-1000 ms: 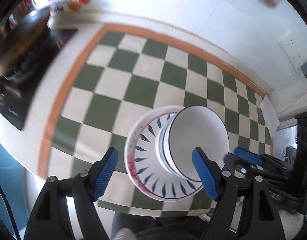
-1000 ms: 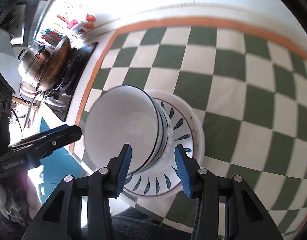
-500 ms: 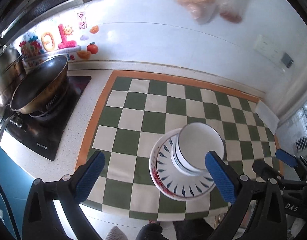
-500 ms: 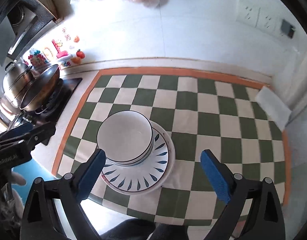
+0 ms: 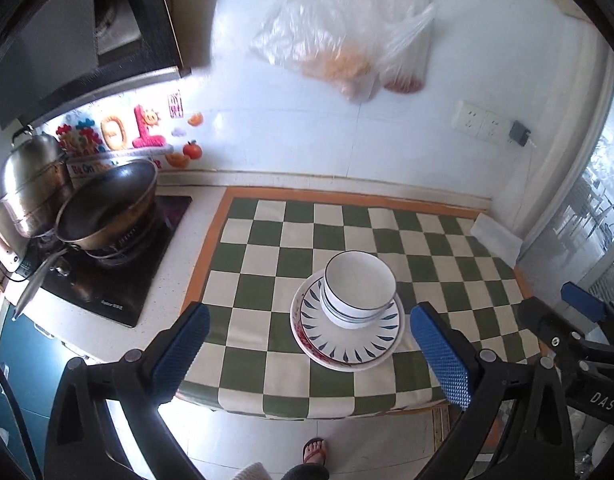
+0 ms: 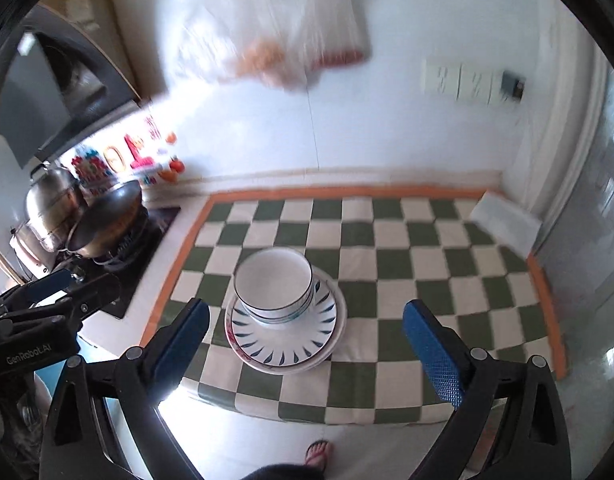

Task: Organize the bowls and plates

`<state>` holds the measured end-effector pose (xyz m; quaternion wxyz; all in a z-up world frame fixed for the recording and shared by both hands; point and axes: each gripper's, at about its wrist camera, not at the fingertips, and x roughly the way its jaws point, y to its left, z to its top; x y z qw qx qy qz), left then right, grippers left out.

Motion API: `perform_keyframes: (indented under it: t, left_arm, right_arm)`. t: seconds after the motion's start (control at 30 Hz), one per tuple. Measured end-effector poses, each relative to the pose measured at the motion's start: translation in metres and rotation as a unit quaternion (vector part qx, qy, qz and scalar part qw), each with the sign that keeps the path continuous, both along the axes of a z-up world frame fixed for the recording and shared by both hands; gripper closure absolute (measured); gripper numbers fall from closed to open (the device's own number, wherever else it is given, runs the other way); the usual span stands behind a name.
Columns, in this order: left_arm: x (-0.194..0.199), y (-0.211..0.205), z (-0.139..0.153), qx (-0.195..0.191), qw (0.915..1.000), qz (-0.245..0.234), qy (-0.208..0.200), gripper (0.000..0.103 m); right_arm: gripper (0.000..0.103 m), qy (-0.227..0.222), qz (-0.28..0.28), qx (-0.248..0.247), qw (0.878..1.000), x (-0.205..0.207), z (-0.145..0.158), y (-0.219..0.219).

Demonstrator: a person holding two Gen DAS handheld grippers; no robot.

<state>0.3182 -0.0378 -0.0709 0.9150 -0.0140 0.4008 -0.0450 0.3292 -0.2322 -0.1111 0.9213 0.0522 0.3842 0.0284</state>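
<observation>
Both your left gripper [image 5: 307, 348] and right gripper [image 6: 305, 346] hang spread, empty, above nested white ceramic bowls [image 5: 359, 288] stacked on leaf-patterned plates [image 5: 349, 340]; organizing looks finished, so nothing obvious remains.

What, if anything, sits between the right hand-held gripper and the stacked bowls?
Nothing visible. The right hand-held gripper is open and clear of the bowls, which sit stacked on the plates; only bare checkered cloth lies around them.
</observation>
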Motion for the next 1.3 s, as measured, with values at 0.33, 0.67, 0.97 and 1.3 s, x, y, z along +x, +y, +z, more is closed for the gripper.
perform_keyframes:
  t: [0.33, 0.67, 0.97, 1.3]
  left_arm:
    - [-0.140, 0.000, 0.064, 0.024, 0.9966, 0.026, -0.074, 0.000]
    - [-0.243, 0.004, 0.088, 0.034, 0.9941, 0.027, -0.100, 0.000]
    - [-0.266, 0.008, 0.092, 0.024, 0.9930, 0.033, -0.111, 0.000]
    - [-0.272, 0.010, 0.099, 0.026, 0.9903, 0.043, -0.129, 0.000]
  right_arm:
    - [0.004, -0.086, -0.003, -0.023, 0.996, -0.163, 0.081, 0.011]
    - [0.004, -0.128, -0.030, -0.043, 0.990, -0.301, 0.120, 0.019]
    - [0.004, -0.136, -0.032, -0.060, 0.988, -0.345, 0.129, 0.032]
    - [0.004, -0.127, -0.040, -0.062, 0.989, -0.330, 0.123, 0.032]
